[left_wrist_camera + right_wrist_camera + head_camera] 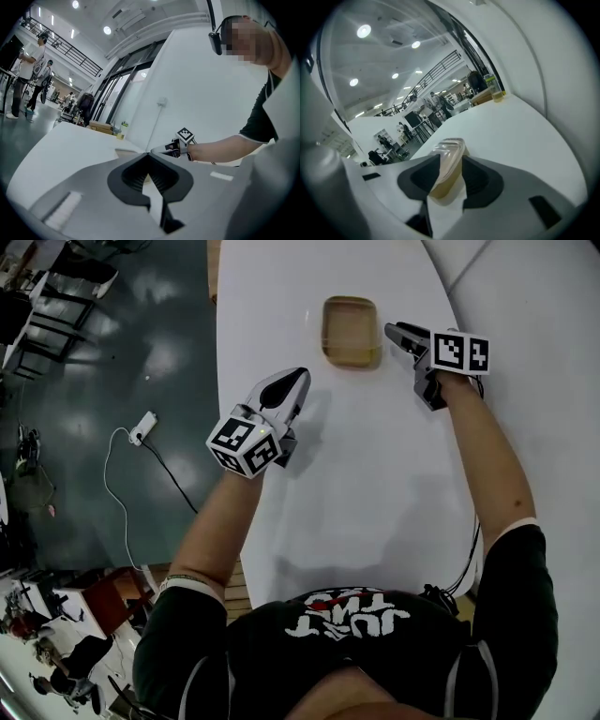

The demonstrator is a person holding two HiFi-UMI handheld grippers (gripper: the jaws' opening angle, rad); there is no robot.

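Observation:
A shallow amber plastic container (350,331) lies on the white table (375,474) at the far middle. My right gripper (390,329) sits just off its right edge, jaws a narrow gap apart. In the right gripper view the container (449,161) fills that gap beyond the tips of the gripper (451,158); I cannot tell whether they touch it. My left gripper (298,379) hovers over the table nearer and to the left of the container, shut and empty. In its own view the left gripper (149,153) has its tips together, with the right gripper (174,148) ahead.
The table's left edge (221,418) drops to a dark floor with a white cable and power brick (142,427). A second white surface (544,306) adjoins at the right. Cartons and a bottle (123,130) stand at the table's far end.

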